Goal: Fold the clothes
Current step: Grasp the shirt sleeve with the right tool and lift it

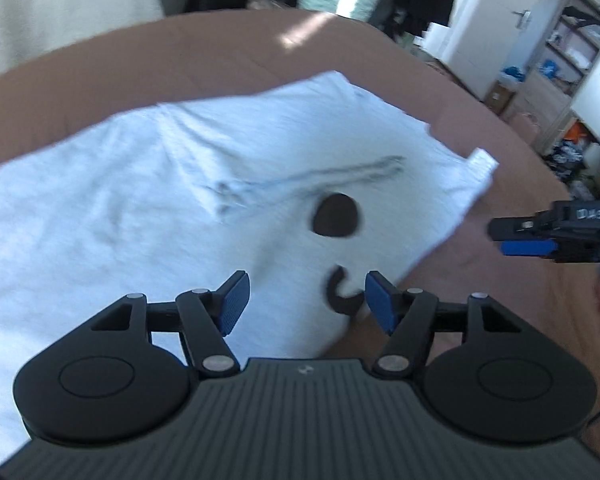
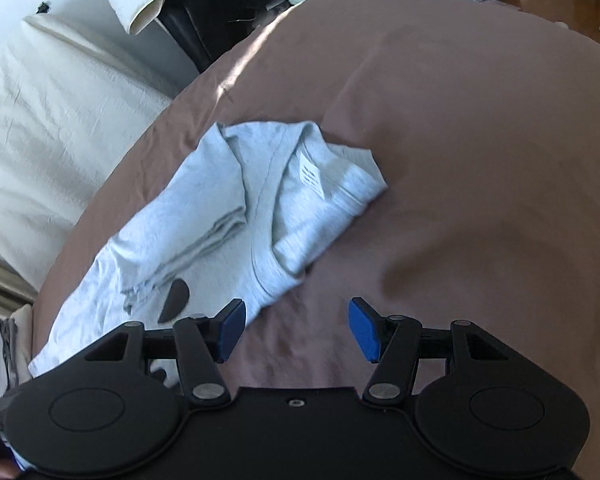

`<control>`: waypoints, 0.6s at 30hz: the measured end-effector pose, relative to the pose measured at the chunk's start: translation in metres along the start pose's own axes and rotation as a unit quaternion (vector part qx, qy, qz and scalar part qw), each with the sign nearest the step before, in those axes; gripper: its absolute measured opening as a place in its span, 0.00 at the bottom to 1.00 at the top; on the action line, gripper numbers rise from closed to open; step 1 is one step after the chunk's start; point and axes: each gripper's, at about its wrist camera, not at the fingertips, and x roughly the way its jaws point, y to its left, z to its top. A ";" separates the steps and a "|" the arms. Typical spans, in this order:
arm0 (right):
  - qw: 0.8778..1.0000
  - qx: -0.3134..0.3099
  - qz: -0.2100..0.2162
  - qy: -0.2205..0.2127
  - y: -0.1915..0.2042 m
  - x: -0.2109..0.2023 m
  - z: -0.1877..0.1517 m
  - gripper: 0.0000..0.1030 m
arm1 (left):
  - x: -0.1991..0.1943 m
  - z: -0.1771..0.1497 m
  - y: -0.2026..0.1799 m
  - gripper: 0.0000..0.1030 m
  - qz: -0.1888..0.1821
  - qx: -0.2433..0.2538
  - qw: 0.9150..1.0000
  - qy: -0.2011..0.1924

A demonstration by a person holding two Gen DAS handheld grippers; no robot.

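A pale grey T-shirt (image 1: 148, 200) with dark printed shapes lies on the brown bed cover (image 1: 100, 72). My left gripper (image 1: 307, 303) hovers over its near edge, open, with nothing between the blue pads. In the right wrist view the same shirt (image 2: 204, 220) shows its V-neck, a white label and a sleeve folded inward. My right gripper (image 2: 297, 327) hangs open above bare cover just off the collar, holding nothing. It also appears in the left wrist view as my right gripper (image 1: 516, 236) at the right edge, beside the shirt's sleeve.
A cream duvet (image 2: 48, 128) lies left of the bed. A dark chair (image 2: 204, 28) with clothes stands beyond it. Shelves (image 1: 572, 64) and a white door (image 1: 496, 20) are at the right, with clutter on the floor. Brown cover (image 2: 480, 160) stretches right of the shirt.
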 end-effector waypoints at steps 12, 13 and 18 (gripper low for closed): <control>0.992 0.029 0.120 0.036 0.010 0.030 -0.017 0.61 | -0.001 -0.012 -0.006 0.61 -0.035 0.114 0.993 0.005; 0.992 0.035 0.117 0.033 0.009 0.033 -0.017 0.61 | 0.001 -0.014 -0.005 0.61 -0.032 0.117 0.993 0.006; 0.985 0.110 0.134 0.009 -0.007 0.053 -0.019 0.61 | 0.004 -0.020 0.012 0.62 -0.095 0.098 0.991 -0.013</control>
